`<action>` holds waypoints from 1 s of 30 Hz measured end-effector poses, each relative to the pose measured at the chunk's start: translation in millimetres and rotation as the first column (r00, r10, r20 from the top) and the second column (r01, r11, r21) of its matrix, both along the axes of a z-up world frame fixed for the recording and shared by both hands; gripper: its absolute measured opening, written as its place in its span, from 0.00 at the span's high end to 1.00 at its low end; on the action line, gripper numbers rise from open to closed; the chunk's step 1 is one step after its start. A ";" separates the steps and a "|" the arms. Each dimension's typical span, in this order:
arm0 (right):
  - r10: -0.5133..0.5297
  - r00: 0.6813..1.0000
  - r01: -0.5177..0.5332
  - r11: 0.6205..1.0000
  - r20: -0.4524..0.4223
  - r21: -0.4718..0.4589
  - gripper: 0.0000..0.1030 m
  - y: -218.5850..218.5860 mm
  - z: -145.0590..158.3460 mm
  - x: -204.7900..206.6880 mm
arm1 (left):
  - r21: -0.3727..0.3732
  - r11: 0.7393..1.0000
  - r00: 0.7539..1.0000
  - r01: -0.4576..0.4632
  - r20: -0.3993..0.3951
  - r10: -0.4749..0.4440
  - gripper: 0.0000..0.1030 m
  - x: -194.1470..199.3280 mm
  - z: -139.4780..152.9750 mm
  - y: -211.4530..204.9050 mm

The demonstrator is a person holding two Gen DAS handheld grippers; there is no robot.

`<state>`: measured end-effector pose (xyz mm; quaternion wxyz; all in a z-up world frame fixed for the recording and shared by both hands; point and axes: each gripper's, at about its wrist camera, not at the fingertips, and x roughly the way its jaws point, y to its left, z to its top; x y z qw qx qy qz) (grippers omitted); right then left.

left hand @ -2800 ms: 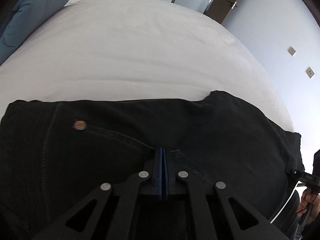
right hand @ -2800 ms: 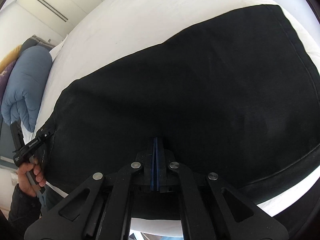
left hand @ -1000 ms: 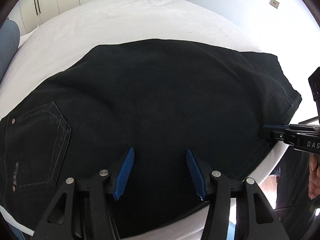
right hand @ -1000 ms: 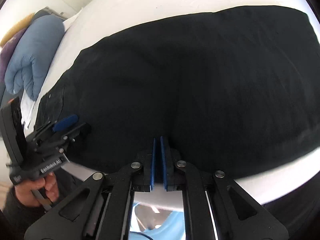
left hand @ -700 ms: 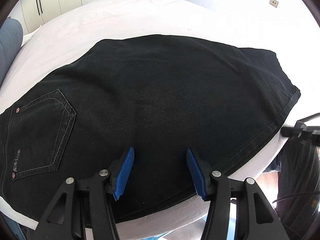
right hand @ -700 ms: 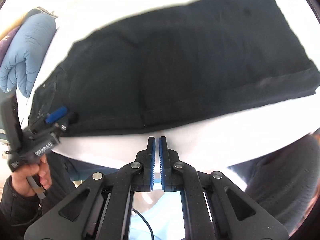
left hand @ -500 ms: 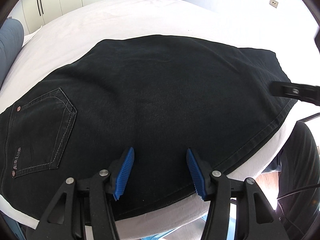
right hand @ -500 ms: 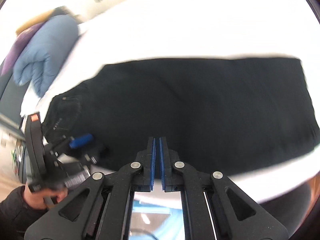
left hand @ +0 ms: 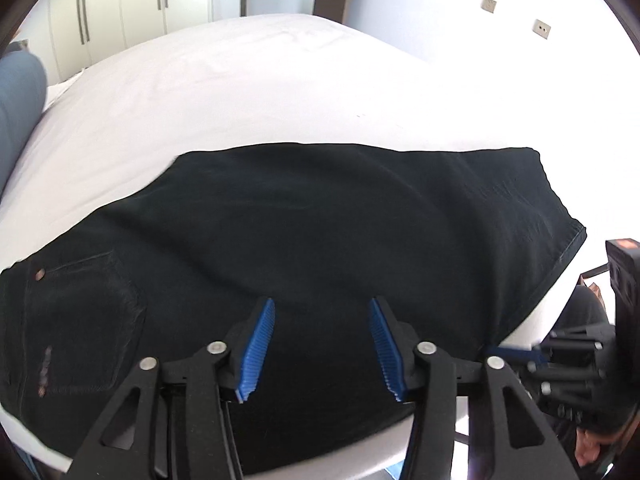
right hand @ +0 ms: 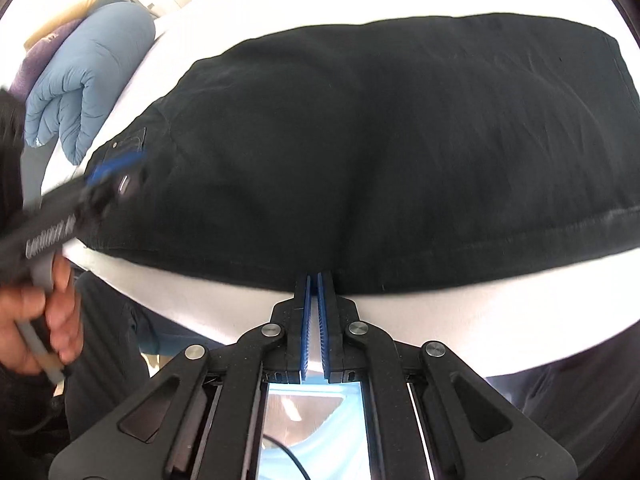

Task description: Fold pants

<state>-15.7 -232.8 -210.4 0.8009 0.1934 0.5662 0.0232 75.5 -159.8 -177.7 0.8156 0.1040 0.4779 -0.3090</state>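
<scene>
The black pants point(left hand: 320, 232) lie folded flat along the near edge of the white bed point(left hand: 248, 80), with a back pocket point(left hand: 76, 312) at the left. They also show in the right wrist view point(right hand: 380, 140). My left gripper point(left hand: 322, 348) is open and empty above the pants' near part. My right gripper point(right hand: 314, 292) is nearly shut with a thin gap, empty, its tips at the pants' near edge. The left gripper also shows, blurred, at the left of the right wrist view point(right hand: 108, 176), over the pocket end.
A blue folded duvet point(right hand: 84, 76) lies at the bed's head end. Wardrobe doors point(left hand: 120, 12) and a door stand behind the bed. The person's dark-clothed legs stand close against the bed's near edge.
Both grippers have let go of the pants and pulled back. The left opened wide; the right stayed nearly shut and now sits at the near edge. The pants now lie flat.
</scene>
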 end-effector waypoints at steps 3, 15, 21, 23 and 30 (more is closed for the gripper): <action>-0.022 0.998 0.025 0.999 -0.059 0.041 0.96 -11.4 9.3 -8.2 | 0.048 0.999 0.999 0.016 -0.039 -0.014 0.41 5.9 -37.1 -14.8; -0.318 0.946 0.296 0.926 0.062 0.234 0.98 -155.6 1.9 15.0 | 0.005 1.000 1.000 0.001 -0.021 -0.001 0.39 4.2 -42.2 -3.5; -0.639 0.749 0.588 0.764 0.179 0.266 0.96 -246.5 18.7 -83.1 | -0.007 1.000 1.000 -0.006 -0.023 0.006 0.39 4.6 -42.7 0.5; -0.676 0.694 0.673 0.731 0.245 0.110 0.72 -247.5 47.6 -95.1 | -0.007 1.000 1.000 -0.010 -0.023 0.010 0.39 3.8 -42.7 -0.6; -0.479 0.780 0.326 0.860 0.403 0.392 0.00 -151.1 87.7 -8.8 | -0.032 0.999 0.999 -0.031 -0.035 0.030 0.39 2.1 -40.6 3.9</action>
